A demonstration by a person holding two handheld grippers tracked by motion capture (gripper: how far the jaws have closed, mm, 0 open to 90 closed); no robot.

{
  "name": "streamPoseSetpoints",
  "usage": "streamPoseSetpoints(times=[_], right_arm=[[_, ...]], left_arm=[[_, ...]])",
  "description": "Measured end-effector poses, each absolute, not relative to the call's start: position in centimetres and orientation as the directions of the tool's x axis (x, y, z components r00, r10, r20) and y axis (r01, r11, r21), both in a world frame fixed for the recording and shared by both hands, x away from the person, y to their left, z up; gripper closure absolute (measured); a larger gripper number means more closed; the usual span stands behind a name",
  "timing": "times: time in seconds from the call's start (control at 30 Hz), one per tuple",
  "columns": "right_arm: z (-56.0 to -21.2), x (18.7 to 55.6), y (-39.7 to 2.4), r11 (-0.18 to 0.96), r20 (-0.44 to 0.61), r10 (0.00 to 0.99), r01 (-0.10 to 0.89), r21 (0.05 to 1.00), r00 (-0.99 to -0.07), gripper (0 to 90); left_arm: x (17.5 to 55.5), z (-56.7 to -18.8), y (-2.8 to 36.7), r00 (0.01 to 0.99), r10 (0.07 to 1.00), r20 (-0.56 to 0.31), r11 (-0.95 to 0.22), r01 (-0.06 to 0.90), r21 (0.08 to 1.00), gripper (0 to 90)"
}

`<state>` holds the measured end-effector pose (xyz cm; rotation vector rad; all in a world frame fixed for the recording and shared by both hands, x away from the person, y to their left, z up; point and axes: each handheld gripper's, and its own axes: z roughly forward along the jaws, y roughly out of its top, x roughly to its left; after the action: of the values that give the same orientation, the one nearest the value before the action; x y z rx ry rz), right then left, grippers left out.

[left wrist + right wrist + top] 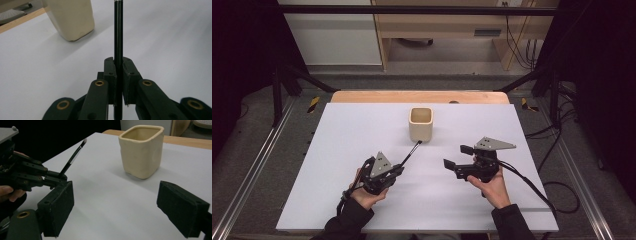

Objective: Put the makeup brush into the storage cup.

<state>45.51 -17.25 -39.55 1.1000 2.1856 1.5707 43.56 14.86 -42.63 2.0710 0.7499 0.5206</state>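
A white table (pixel 337 165) is taking up most of the floor space in front of me, with a wooden edge showing at its far side. A cream square-sided cup (pixel 420 124) is standing upright just beyond the table's middle, mouth open to the ceiling and, from the right gripper view, apparently holding nothing. The person is working both tools near the front edge. The right gripper (pixel 458 156) is hanging over the table with its jaws spread wide and nothing between them, pointing roughly toward the cup (pixel 142 150). The left gripper (pixel 398 170) is pinching a thin black pen (pixel 412 151) low on its shaft, jaws pressed against it from both sides (pixel 118 75). The pen's (pixel 118 32) long axis is running forward and slightly rightward from the left gripper, rising at a slant, with its pale tip (pixel 84 143) ending just beside the cup's near left corner, short of the rim. Judgement: the likely move is dropping the pen into the cup, so the tip is needing to rise above the rim and the shaft to swing upright. The left hand (pixel 364 195) is carrying the pen; the right seems about equally near the cup.
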Motion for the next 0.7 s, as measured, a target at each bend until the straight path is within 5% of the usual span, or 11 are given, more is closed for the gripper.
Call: streamPoseSetpoints(times=[0.7], right_arm=[[-39.3,46.0,-13.1,0.136,0.273,0.622,0.445,0.885,-0.734,22.1]], left_arm=[[43.7,-42.2,14.5,0.701,0.712,0.040,-0.393,0.351,0.850,83.3]])
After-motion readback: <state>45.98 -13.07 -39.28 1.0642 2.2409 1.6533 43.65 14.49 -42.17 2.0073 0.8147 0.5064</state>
